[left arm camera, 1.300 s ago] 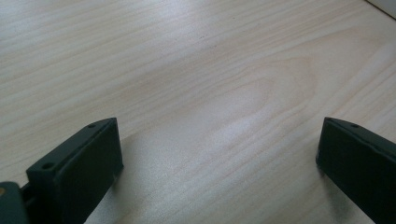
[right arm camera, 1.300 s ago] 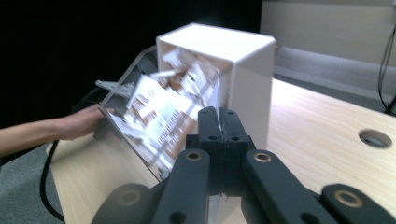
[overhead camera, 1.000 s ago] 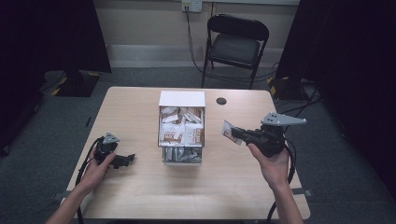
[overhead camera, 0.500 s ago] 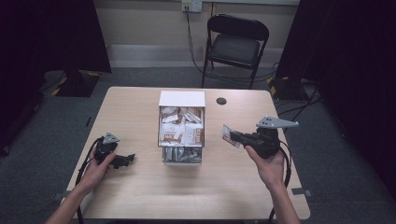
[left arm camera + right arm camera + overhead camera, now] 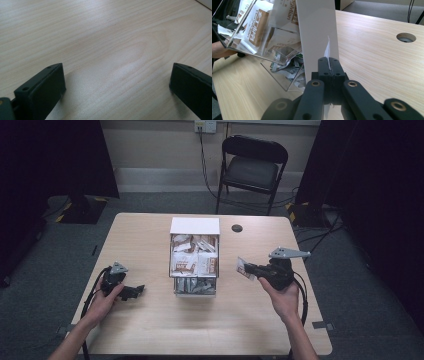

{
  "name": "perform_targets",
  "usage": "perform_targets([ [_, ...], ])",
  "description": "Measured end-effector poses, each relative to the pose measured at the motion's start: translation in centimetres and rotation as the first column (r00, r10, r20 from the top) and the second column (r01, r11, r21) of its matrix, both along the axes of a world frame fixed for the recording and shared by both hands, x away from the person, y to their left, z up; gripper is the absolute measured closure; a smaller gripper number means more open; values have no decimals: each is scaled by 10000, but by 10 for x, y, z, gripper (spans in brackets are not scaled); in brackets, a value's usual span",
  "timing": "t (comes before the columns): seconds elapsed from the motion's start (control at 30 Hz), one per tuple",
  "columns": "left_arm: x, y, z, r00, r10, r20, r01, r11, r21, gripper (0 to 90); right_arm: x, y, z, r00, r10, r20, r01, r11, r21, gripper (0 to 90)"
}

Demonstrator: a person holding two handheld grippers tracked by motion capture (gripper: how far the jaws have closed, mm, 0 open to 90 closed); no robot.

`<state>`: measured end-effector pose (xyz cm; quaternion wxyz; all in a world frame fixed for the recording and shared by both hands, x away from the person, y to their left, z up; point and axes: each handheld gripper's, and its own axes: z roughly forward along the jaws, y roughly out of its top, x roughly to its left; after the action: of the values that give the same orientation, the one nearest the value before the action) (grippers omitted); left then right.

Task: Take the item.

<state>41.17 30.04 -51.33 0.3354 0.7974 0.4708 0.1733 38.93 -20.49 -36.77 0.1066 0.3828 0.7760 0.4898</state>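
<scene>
A clear box [image 5: 195,255] with a white lid stands mid-table, filled with brown-and-white sachets [image 5: 186,260] above and crumpled packets below. To its right, my right gripper [image 5: 248,269] is shut on a small white sachet [image 5: 242,267], held edge-on just above the table. In the right gripper view the sachet's thin edge [image 5: 327,50] sticks out of the closed gripper [image 5: 329,65], with the box [image 5: 274,42] close ahead on the left. My left gripper [image 5: 137,291] rests on the table left of the box, open; bare wood lies between its fingers [image 5: 45,85].
A round cable hole [image 5: 237,228] sits in the table [image 5: 150,330] behind and right of the box. A black folding chair [image 5: 252,167] stands beyond the far edge. Cables trail from both grippers toward the near edge.
My right hand has sunk a little toward the table with the sachet still pinched. The left hand and the box have not moved.
</scene>
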Motion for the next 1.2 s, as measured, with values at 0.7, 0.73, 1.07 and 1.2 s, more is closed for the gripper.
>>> perform_targets([
  [0.7,0,0,0,10000,0,2,0,10000,3,0,30,17,-36,9986,-10,-533,-16,9988,-491,898],
  [0.73,0,0,0,10000,-1,3,1,10000,6,0,33,20,-41,9981,-38,-610,-5,9975,-704,898],
  [1.07,0,0,0,10000,-1,1,1,10000,3,0,52,37,-71,9927,187,-1189,-326,9927,-1160,898],
  [1.2,0,0,0,10000,-2,-2,2,10000,0,0,53,37,-83,9903,144,-1383,-295,9937,-1078,897],
])
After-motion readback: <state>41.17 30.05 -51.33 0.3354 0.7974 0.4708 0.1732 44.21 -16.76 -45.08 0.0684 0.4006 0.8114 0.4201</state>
